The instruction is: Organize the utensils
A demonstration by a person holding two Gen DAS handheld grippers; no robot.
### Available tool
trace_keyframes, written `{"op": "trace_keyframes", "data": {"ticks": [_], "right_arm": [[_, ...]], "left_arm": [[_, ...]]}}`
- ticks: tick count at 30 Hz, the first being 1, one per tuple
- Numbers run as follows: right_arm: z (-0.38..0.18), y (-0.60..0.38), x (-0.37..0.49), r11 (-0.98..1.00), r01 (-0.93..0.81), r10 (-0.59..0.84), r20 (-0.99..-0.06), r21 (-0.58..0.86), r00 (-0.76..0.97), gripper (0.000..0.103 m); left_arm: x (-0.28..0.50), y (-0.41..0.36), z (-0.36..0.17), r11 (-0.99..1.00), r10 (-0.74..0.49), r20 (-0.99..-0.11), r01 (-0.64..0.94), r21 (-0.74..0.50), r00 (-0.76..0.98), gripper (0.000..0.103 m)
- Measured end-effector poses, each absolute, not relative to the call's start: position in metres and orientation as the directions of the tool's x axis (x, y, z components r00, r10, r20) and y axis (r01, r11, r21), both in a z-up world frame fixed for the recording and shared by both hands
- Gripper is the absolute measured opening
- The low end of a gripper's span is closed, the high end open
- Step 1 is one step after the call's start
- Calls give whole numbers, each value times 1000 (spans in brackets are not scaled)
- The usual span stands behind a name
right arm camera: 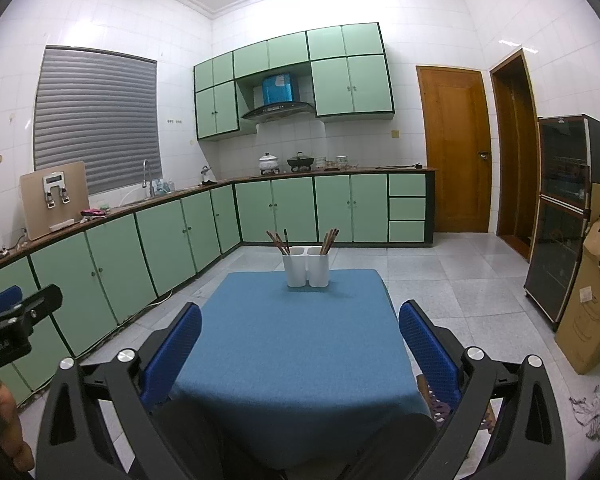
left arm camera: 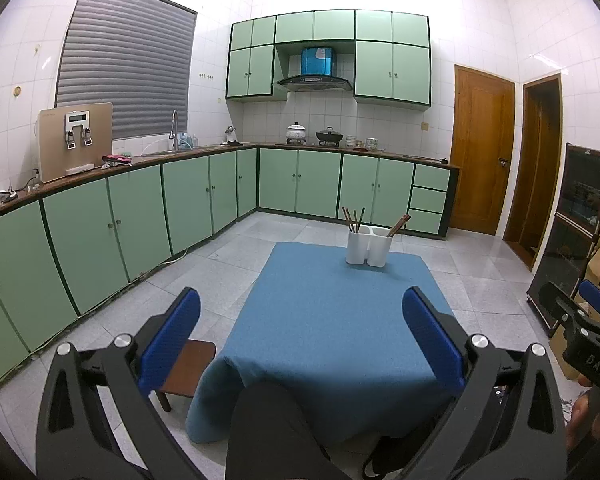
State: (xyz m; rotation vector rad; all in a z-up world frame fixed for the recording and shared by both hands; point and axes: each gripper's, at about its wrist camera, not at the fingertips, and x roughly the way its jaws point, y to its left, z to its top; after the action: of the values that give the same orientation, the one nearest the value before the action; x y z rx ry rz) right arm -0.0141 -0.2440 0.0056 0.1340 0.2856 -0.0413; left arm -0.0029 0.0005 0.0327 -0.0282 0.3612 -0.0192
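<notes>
Both grippers hang back at the near edge of the blue-clothed tabletop (left arm camera: 332,320), and nothing is in either one. The left gripper (left arm camera: 300,336) has its blue fingers (left arm camera: 172,336) spread wide apart, released, with only cloth showing between them. Same story on the right gripper (right arm camera: 300,344): fingers (right arm camera: 428,344) splayed open, empty. Out at the far end of the tabletop stands the white two-compartment holder (right arm camera: 306,266), upright, well apart from both grippers. Brown chopsticks (right arm camera: 278,242) lean out of its left compartment, fanning toward the left, and a second bunch of chopsticks (right arm camera: 329,240) tilts right out of the right compartment. From the left wrist view the holder (left arm camera: 369,246) sits right of centre, near the far right corner of the cloth. The cloth between grippers and holder is bare. A small brown stool (left arm camera: 186,370) pokes out at the tabletop's near left side. Green cabinets (left arm camera: 140,216) line the far and left walls, and a cardboard box (right arm camera: 592,296) stands on the floor at the right.
</notes>
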Motion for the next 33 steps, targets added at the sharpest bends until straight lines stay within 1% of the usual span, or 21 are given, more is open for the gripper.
{"op": "trace_keyframes", "data": {"ticks": [33], "right_arm": [[6,-246,-14,990,63,-25,-283,127,959,97]], "left_arm": [[-3,0,30,999,-22,-351,12,-31,936,98]]}}
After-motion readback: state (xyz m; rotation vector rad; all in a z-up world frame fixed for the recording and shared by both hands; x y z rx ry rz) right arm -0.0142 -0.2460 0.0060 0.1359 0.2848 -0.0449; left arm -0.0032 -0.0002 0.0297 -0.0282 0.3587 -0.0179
